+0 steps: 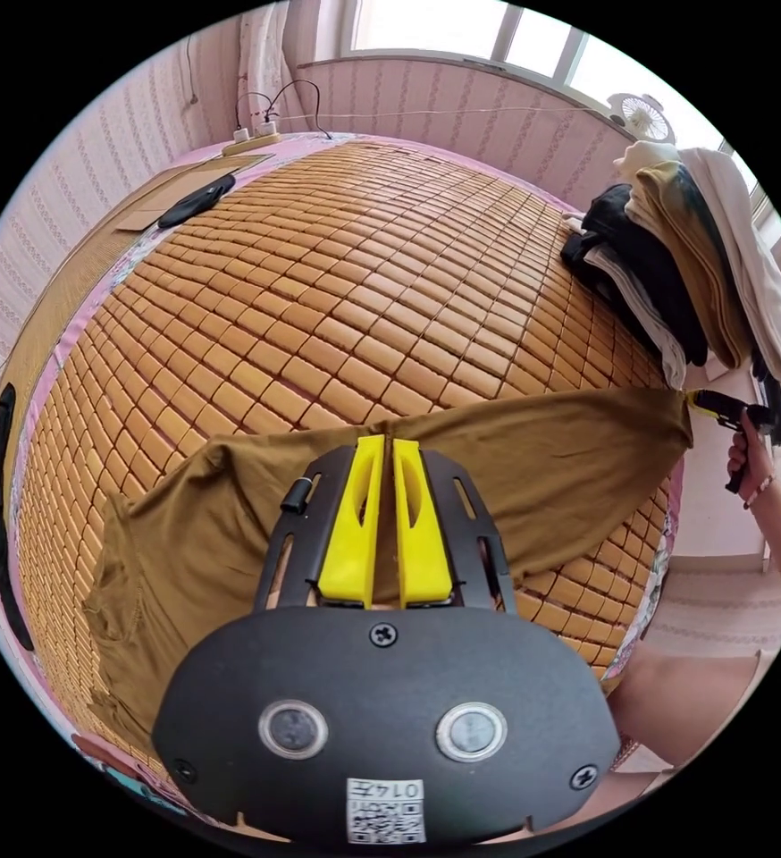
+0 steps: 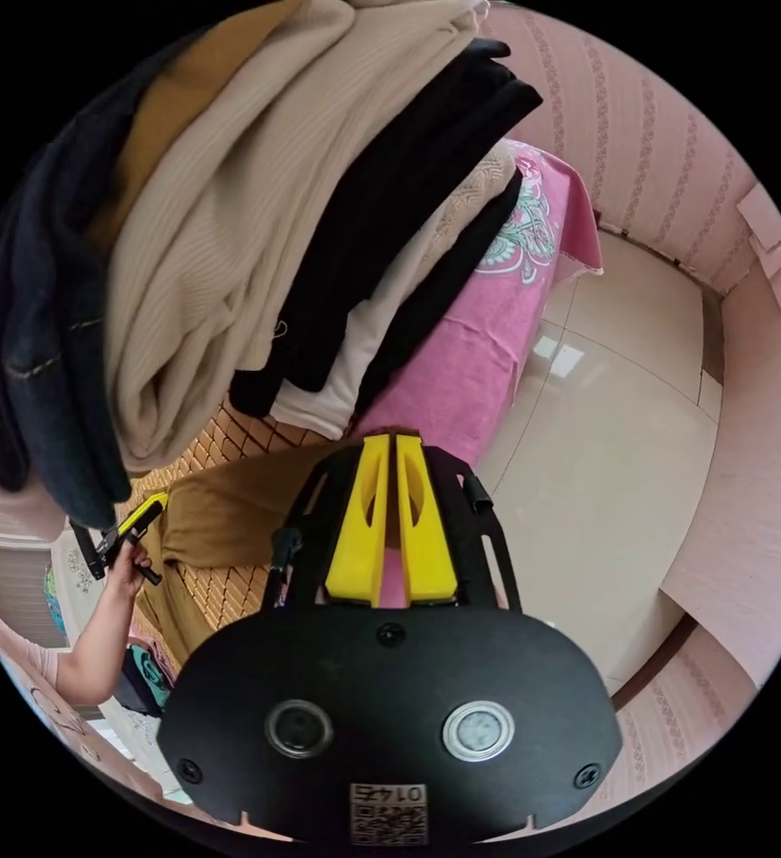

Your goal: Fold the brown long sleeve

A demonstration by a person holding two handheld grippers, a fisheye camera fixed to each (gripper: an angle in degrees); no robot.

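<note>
Left gripper view: left gripper point(image 1: 389, 442) nearest, its yellow jaws drawn together on the upper edge of the brown long sleeve point(image 1: 542, 474), cloth pinched between them. Garment hangs stretched along the near edge of the bed, part of it lying on the bamboo mat point(image 1: 337, 295); one sleeve droops in folds toward the view's lower left. At the garment's far corner, the right gripper point(image 1: 696, 401), yellow tips clamped on the cloth, with the person's hand point(image 1: 748, 460) on its grip. Just behind that corner, a pile of clothes point(image 1: 676, 259) on the mat: black, white, tan and cream pieces. Further back, a dark item and flat cardboard near the mat's far edge. Power strips with cables at the far corner; a small fan on the window ledge.

Right gripper view: right gripper point(image 2: 393, 447) nearest, jaws together; brown cloth runs up behind them, though the pinch itself is hidden by the jaws. Brown long sleeve point(image 2: 230, 518) extends away to the left gripper point(image 2: 160, 507), which grips its other end, held by the person's other hand point(image 2: 127, 563). Pile of clothes point(image 2: 256, 223) looms just above. Pink sheet point(image 2: 462, 357) hangs off the bed's side. Beyond, pale tiled floor point(image 2: 605, 429) and striped wall.
</note>
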